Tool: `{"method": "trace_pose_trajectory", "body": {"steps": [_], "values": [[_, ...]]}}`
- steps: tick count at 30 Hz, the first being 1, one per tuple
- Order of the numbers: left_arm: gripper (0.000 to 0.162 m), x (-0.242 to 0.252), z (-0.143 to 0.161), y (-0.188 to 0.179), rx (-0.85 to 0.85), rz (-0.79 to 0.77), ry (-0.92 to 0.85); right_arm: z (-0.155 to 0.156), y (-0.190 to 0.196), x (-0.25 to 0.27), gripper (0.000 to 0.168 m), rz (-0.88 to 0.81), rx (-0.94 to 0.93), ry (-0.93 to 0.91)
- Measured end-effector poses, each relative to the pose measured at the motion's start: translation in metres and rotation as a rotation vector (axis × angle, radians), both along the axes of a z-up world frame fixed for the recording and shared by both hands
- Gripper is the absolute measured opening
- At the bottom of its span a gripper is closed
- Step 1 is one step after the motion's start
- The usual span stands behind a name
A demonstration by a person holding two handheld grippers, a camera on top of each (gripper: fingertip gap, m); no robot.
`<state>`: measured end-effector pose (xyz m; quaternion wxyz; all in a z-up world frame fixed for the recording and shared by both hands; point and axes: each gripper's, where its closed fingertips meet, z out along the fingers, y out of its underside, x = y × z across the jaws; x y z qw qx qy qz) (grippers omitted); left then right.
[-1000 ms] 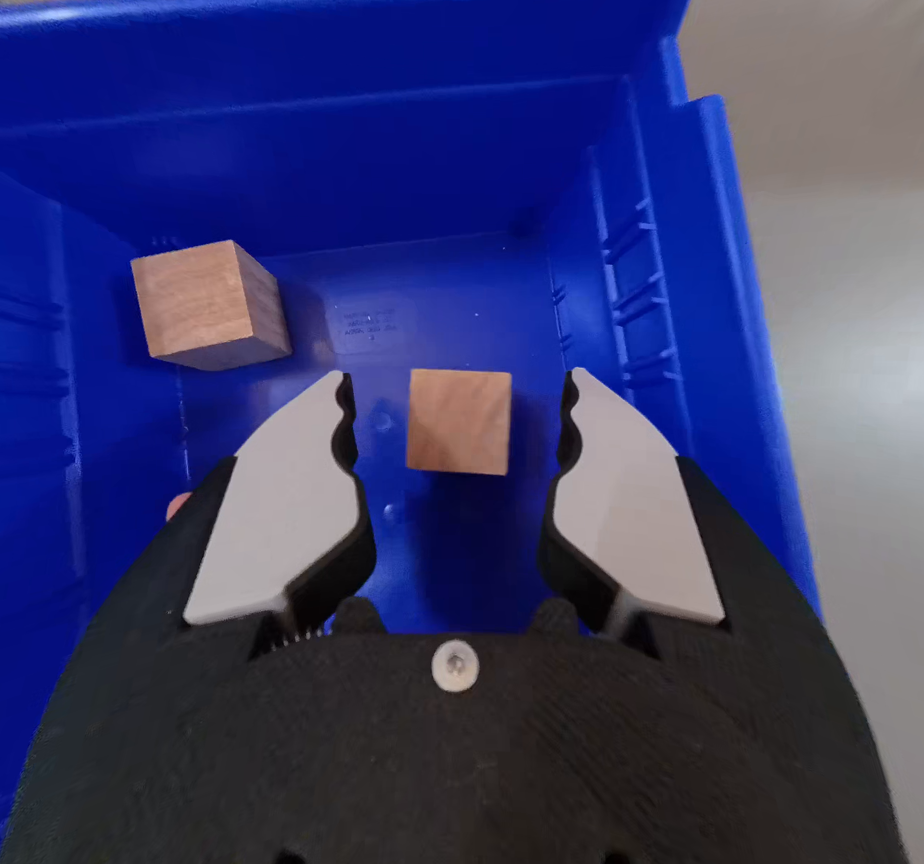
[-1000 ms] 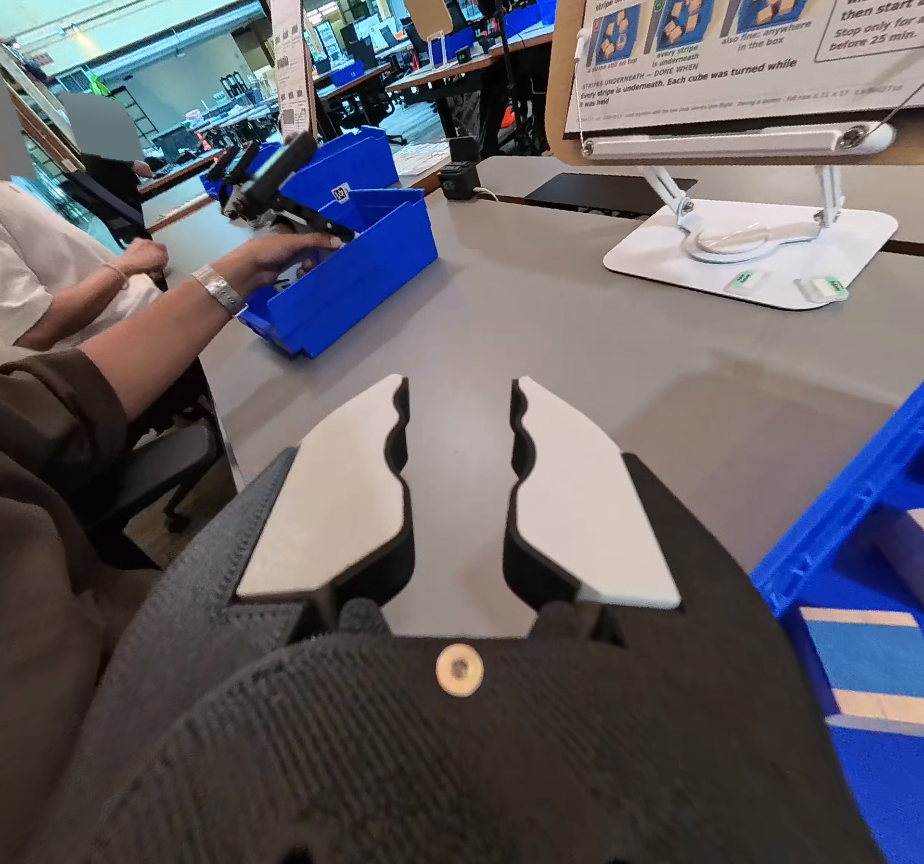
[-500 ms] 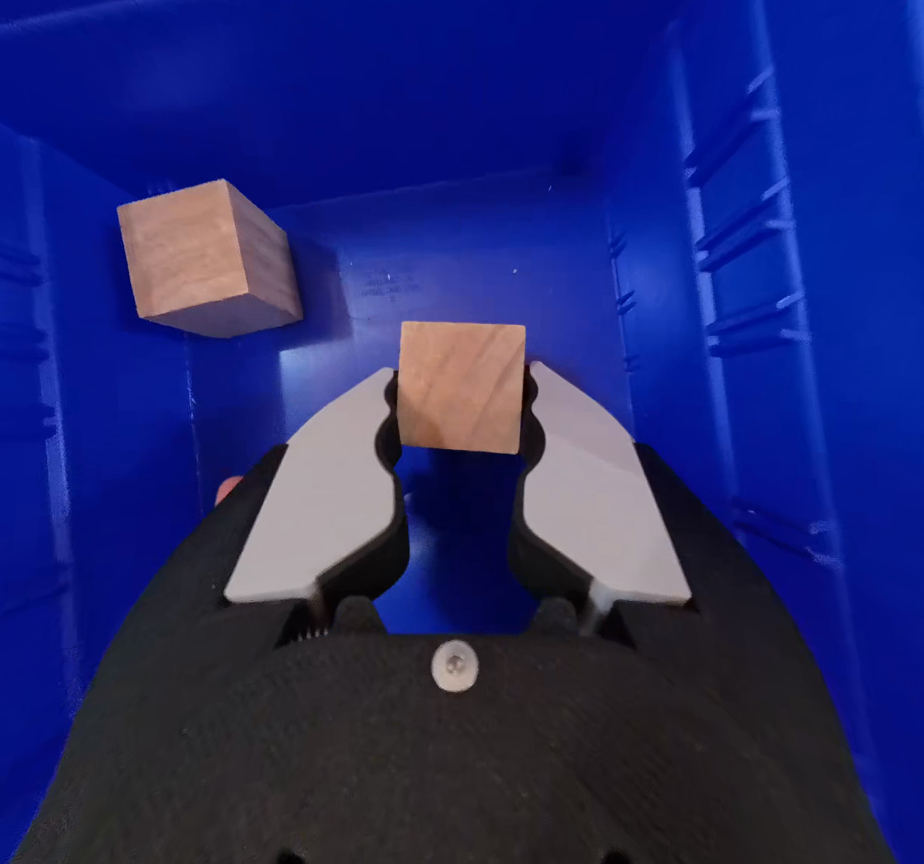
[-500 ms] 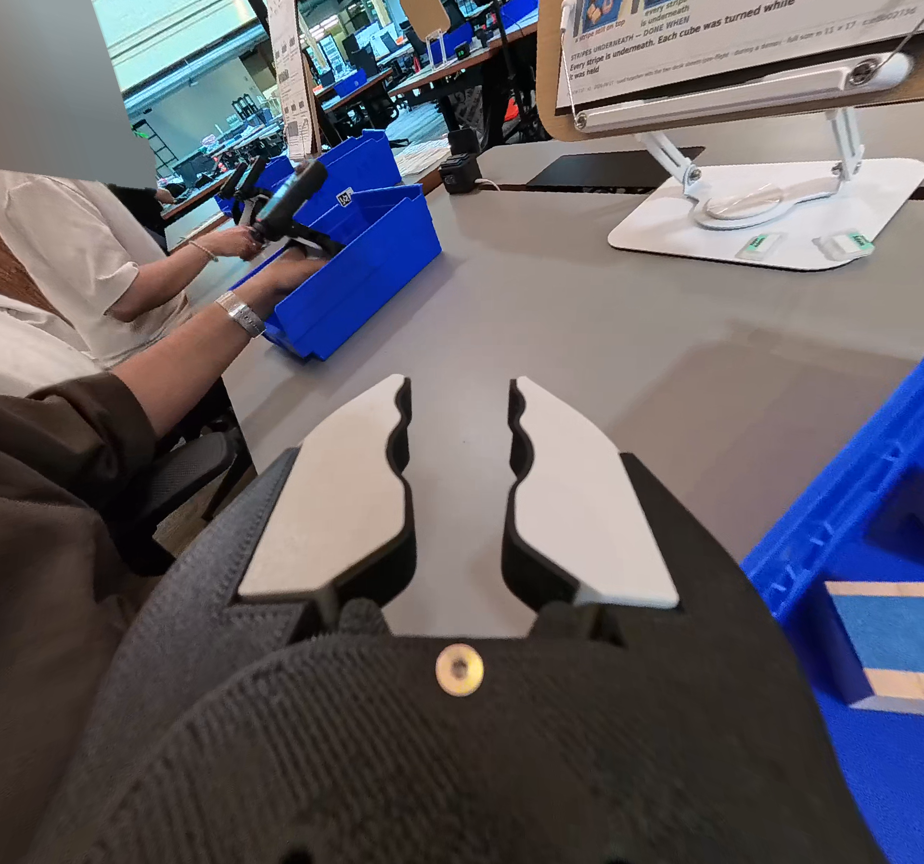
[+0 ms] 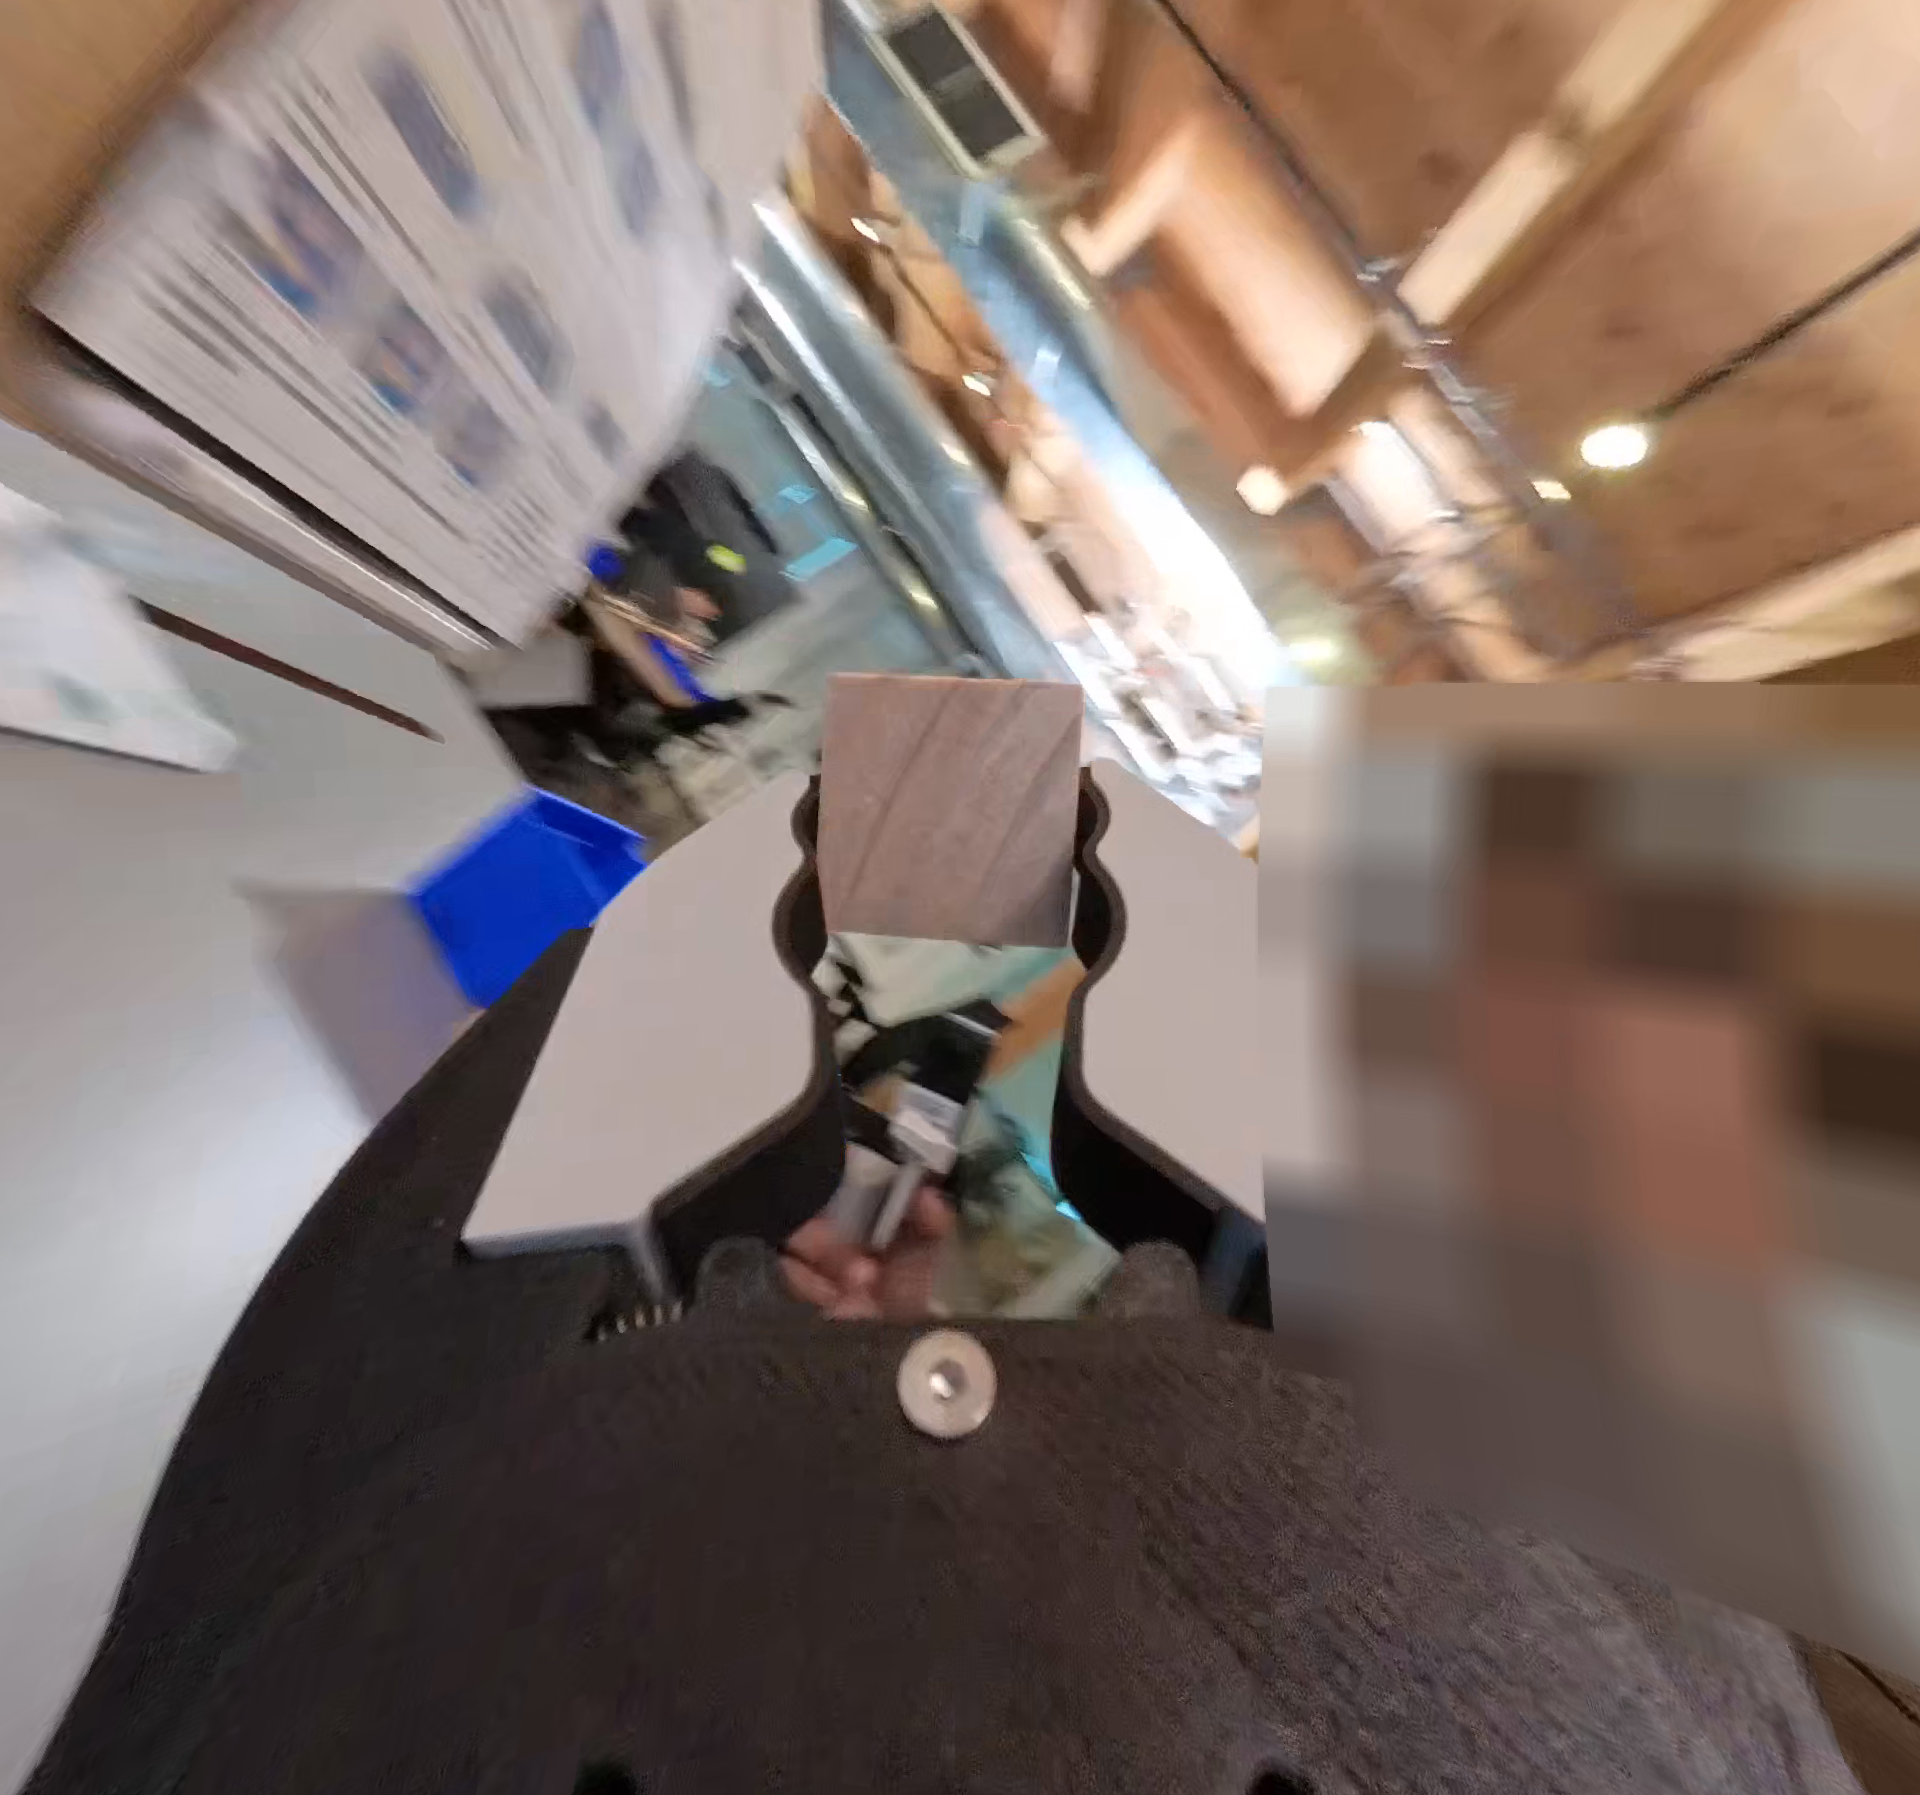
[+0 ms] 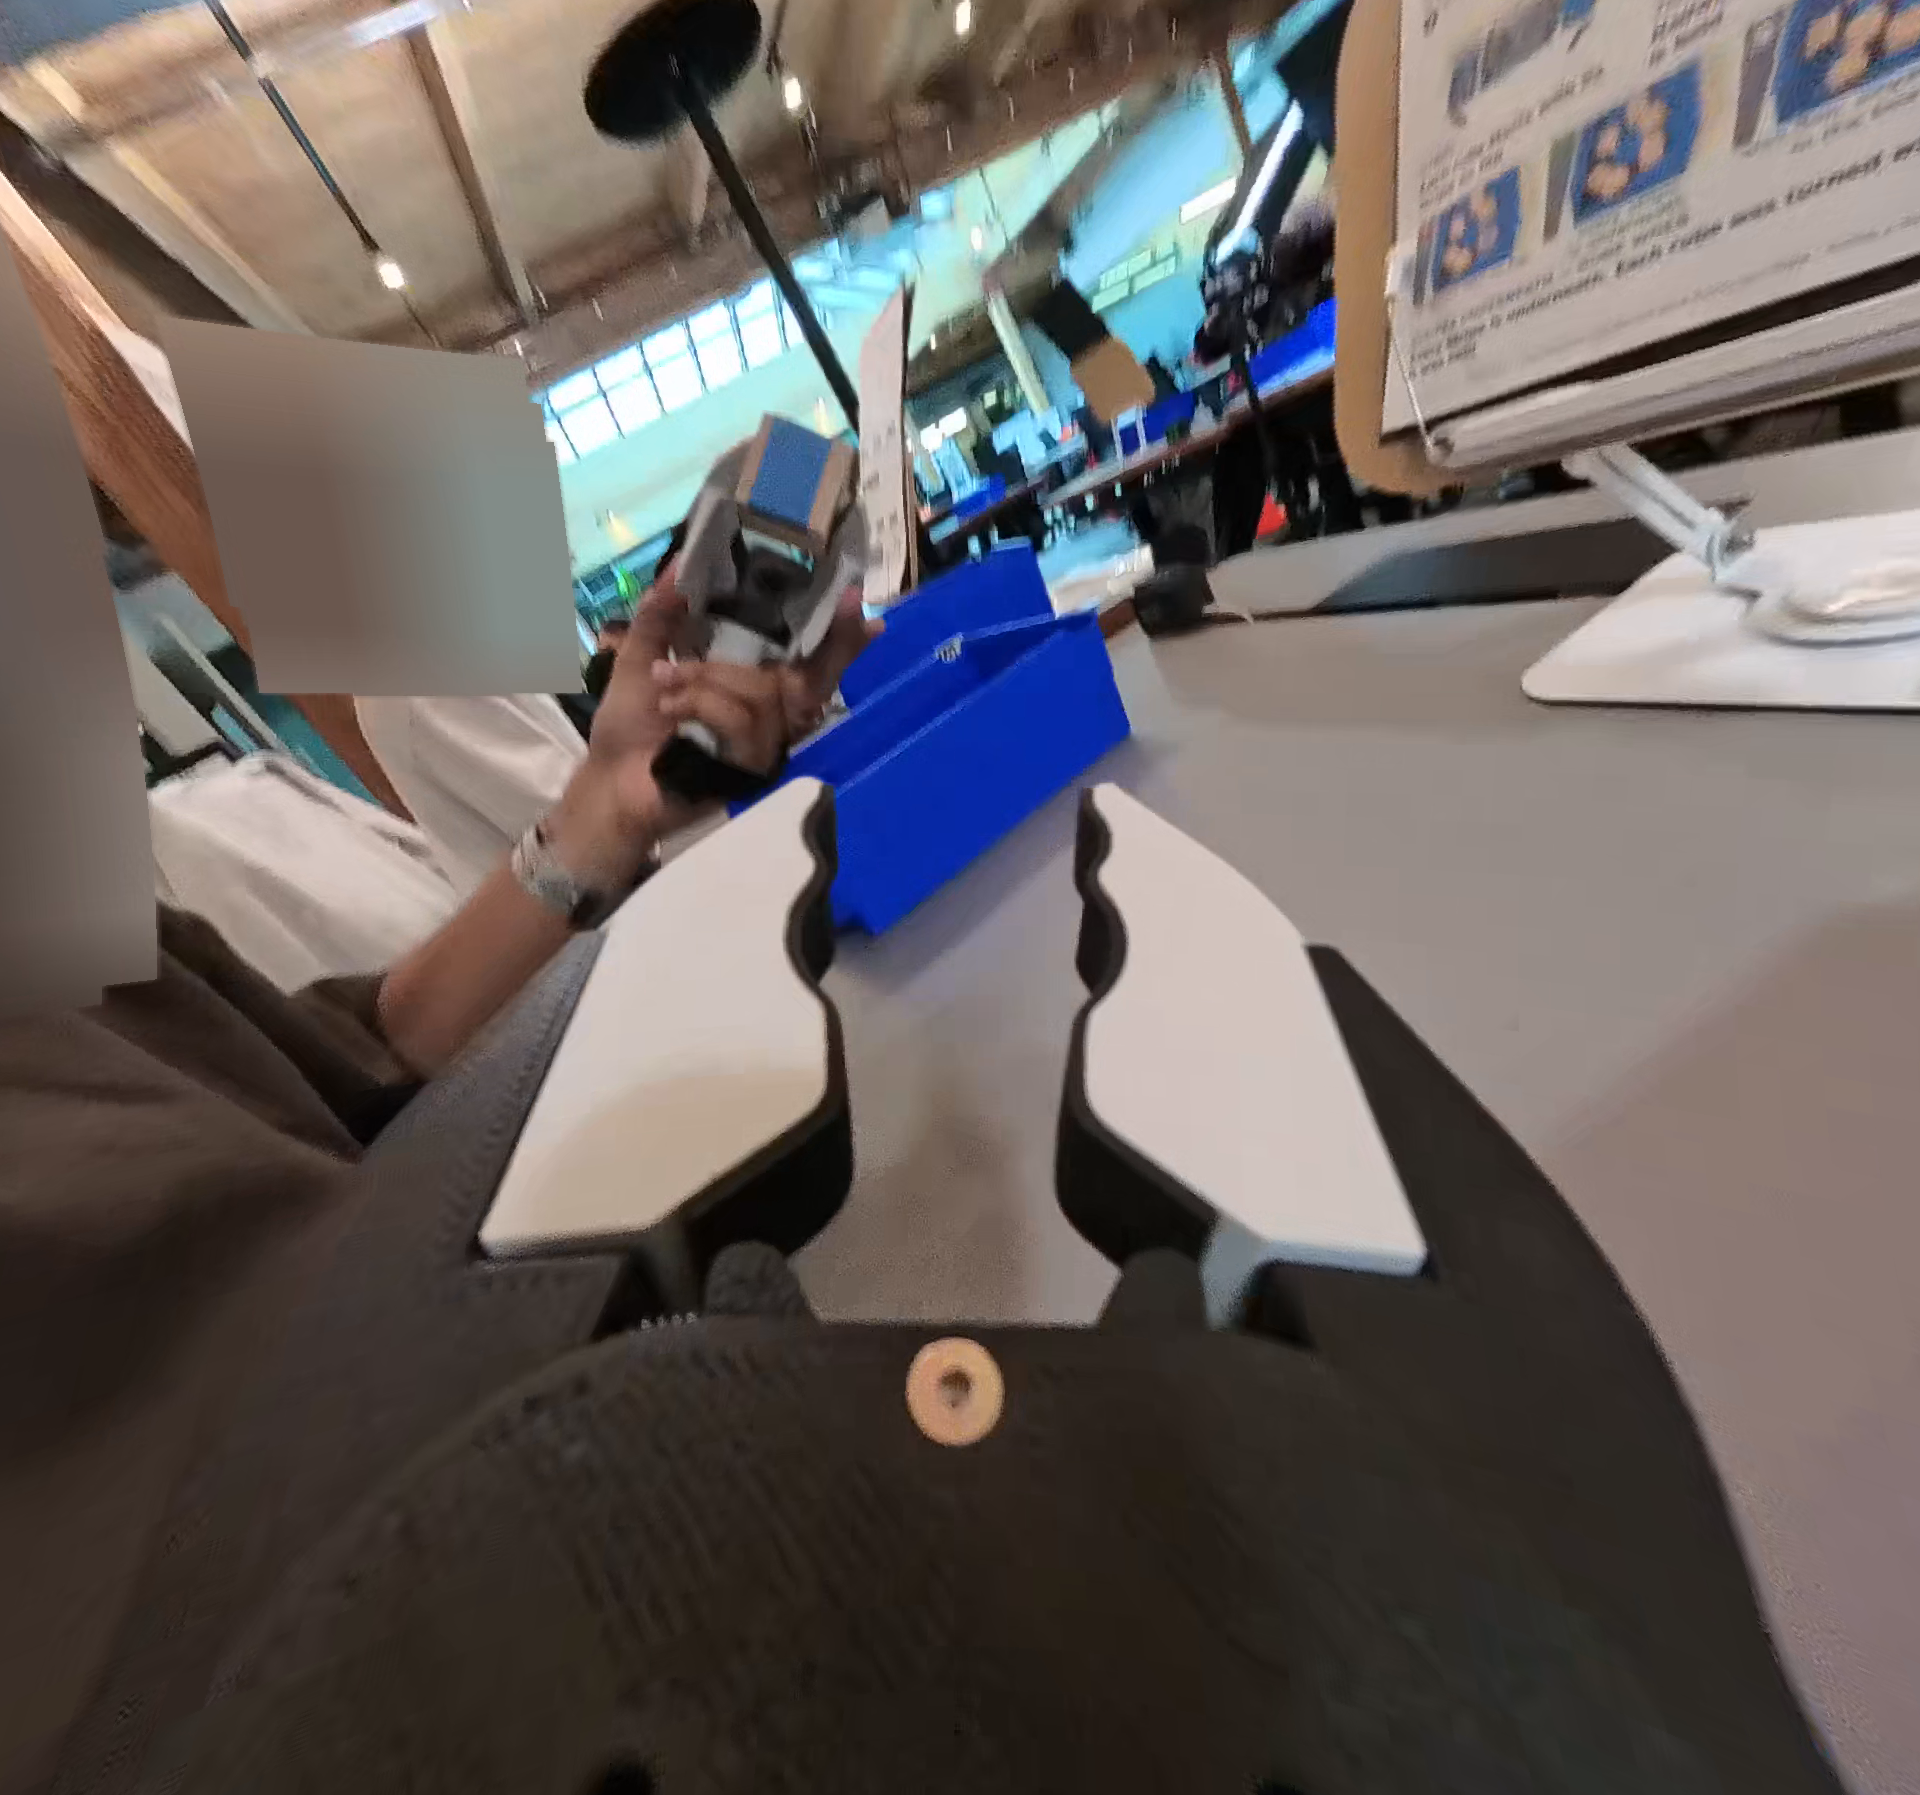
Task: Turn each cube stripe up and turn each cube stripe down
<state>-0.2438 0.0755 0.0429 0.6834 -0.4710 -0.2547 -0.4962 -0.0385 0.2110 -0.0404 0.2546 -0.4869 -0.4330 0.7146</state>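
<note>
Wood grain fills the face of the cube (image 5: 948, 812) that shows in the left wrist view, plain and brownish, with no stripe on that side. The left gripper (image 5: 948, 810) pinches it at the tips, 1 grey finger (image 5: 665, 1039) pressed to each side, and the cube sticks out past the finger ends. The gripper is raised and tilted upward, so the background is ceiling beams, lamps and a blurred instruction sheet (image 5: 364, 218) at the upper left. A blue bin (image 5: 520, 898) stands on the grey table (image 5: 135, 1122) low at the left.

In the right wrist view, the right gripper (image 6: 951, 924) hangs just over the table (image 6: 1455, 914), its 2 white fingers (image 6: 686, 1039) spread apart with only bare tabletop between them. Beyond its left finger stands a blue bin (image 6: 966, 758). Past that, a hand (image 6: 675, 737) holds a gripper (image 6: 774, 540) up in the air, clamped on a cube (image 6: 790, 488) whose visible face carries a blue stripe between 2 pale wood edges; it is small and somewhat blurred. A sleeve (image 6: 156, 1122) in brown cloth lies at the left edge. At the upper right a sheet (image 6: 1662, 104) rests on a white stand (image 6: 1714, 623) set on the table.
</note>
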Motion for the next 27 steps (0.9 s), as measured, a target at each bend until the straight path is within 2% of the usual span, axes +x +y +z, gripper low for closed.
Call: {"method": "trace_pose_trajectory", "body": {"steps": [3, 5, 7, 8, 11, 18, 22, 26, 27], "values": [[0.046, 0.072, -0.017, 0.037, 0.088, -0.167, -0.046, 0.0, -0.005, 0.003, 0.049, -0.034, -0.073, 0.051], [0.046, 0.122, -0.04, 0.06, 0.118, -0.222, -0.018, 0.0, -0.012, 0.005, 0.047, -0.008, -0.124, 0.061], [0.046, 0.168, -0.078, 0.084, 0.024, -0.255, 0.067, -0.002, -0.024, 0.005, 0.049, 0.04, -0.152, 0.047], [0.046, 0.182, -0.088, 0.09, 0.002, -0.273, 0.079, -0.006, -0.029, 0.004, 0.052, 0.054, -0.154, 0.028], [0.046, 0.191, -0.092, 0.095, 0.001, -0.272, 0.079, -0.017, -0.038, 0.004, 0.057, 0.071, -0.153, -0.009], [0.046, 0.194, -0.097, 0.096, -0.032, -0.222, 0.203, -0.025, -0.047, 0.001, 0.053, 0.137, -0.24, -0.054], [0.046, 0.21, -0.103, 0.099, -0.045, -0.253, 0.266, -0.028, -0.054, 0.0, 0.043, 0.144, -0.235, -0.071], [0.047, 0.214, -0.1, 0.098, -0.026, -0.285, 0.236, -0.02, -0.046, 0.004, 0.042, 0.14, -0.241, -0.03], [0.052, 0.214, -0.099, 0.098, -0.025, -0.289, 0.22, -0.016, -0.043, 0.006, 0.042, 0.143, -0.248, -0.018]]}}
